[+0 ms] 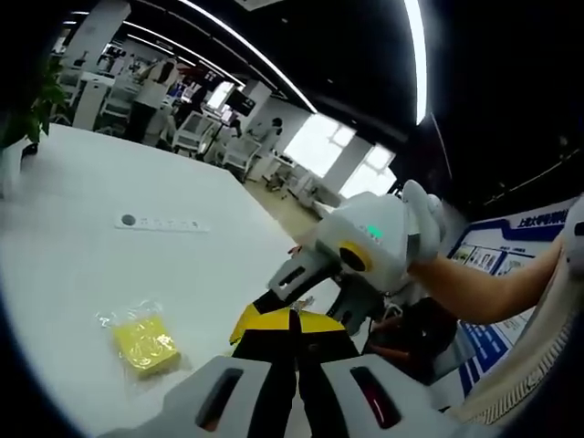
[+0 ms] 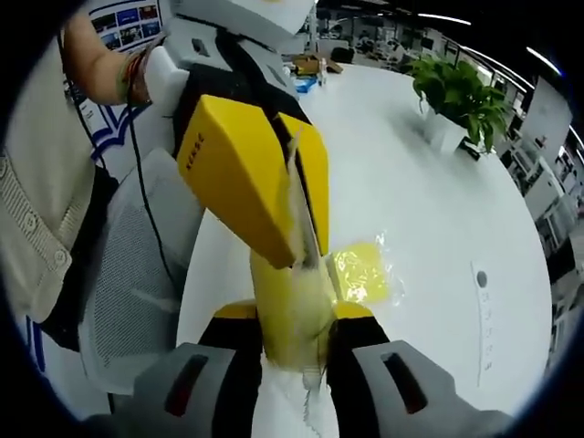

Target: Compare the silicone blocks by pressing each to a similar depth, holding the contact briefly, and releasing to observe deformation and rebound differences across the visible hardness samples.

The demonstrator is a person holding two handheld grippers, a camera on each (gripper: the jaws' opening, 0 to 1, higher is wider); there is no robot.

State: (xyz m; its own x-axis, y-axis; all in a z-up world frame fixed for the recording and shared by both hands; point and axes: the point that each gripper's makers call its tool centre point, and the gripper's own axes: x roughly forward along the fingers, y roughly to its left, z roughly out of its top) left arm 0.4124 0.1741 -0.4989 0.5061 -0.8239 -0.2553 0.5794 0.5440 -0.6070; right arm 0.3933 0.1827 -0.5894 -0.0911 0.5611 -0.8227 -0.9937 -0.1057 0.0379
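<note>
Block, bagged (image 2: 290, 315): a yellow silicone piece in clear wrap, seen in the right gripper view pinched between the right tongs (image 2: 292, 342), with the wrap's loose end hanging below the jaws. The left tongs (image 2: 274, 196), yellow-jawed, are closed on the upper end of the same piece, so that it is held from both ends above the tabletop edge.

Second block (image 2: 363, 272): yellow, in a clear bag, lying flat on the white tabletop (image 2: 438, 182) just beyond the held piece. In the left gripper view the same block (image 1: 144, 343) is seen left of the left tongs (image 1: 285, 321), apart from them. Those tongs' yellow tips are met by the right tongs (image 1: 274, 294) coming in from the right; the held piece itself cannot be made out there.

Strip (image 1: 161, 222): a narrow white strip with a dark round spot at one end, lying farther off on the tabletop (image 1: 82, 265).

Plant (image 2: 461, 91): green, in a white pot, standing at the tabletop's far side.

Chair (image 2: 137, 274): grey mesh, beside the tabletop edge.
</note>
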